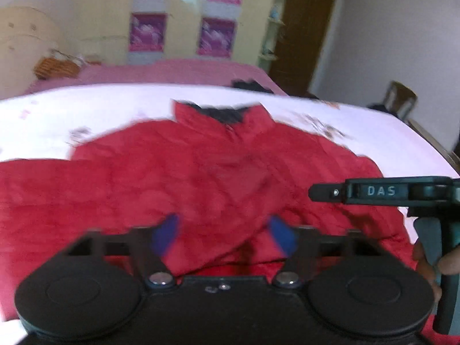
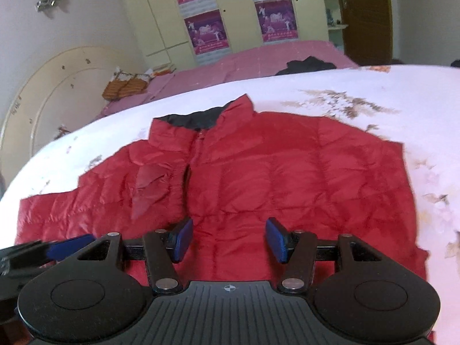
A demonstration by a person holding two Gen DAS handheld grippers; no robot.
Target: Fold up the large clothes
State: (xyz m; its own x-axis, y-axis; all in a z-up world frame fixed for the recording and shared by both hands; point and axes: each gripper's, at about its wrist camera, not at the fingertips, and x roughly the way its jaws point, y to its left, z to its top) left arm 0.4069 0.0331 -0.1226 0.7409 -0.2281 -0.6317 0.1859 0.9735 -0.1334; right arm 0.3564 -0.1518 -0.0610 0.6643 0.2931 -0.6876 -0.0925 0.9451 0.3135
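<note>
**Red jacket flat on the sheet, both tools hovering with nothing held**

The red puffer jacket (image 2: 258, 178) lies spread front-up on the white floral sheet (image 2: 373, 97), collar (image 2: 201, 115) at the far end with its dark lining showing, zip running down the middle. One sleeve (image 2: 57, 215) stretches out flat toward the left edge of the right wrist view; on the other side the jacket's edge runs straight down with no sleeve sticking out.

The right tool (image 2: 228, 240) sits over the lower front of the jacket, its blue pads (image 2: 276, 240) apart and nothing between them but the fabric seen below. Whether they touch the cloth is hard to say.

The left tool (image 1: 225, 237) is over the lower part of the jacket too, in a blurred view; its blue pads (image 1: 165, 234) stand wide apart, gripping nothing. From this camera the right tool (image 1: 319, 192) comes in from the right edge, side-on, with a hand (image 1: 428, 264) wrapped around its handle. In the right wrist view, a blue pad of the left tool (image 2: 72, 244) pokes in at the lower left.

Behind the sheet runs a pink bedspread (image 2: 258, 57) with a dark garment (image 2: 304, 66) on it, and a yellow wardrobe (image 2: 161, 14) carrying purple posters (image 2: 207, 31).
</note>
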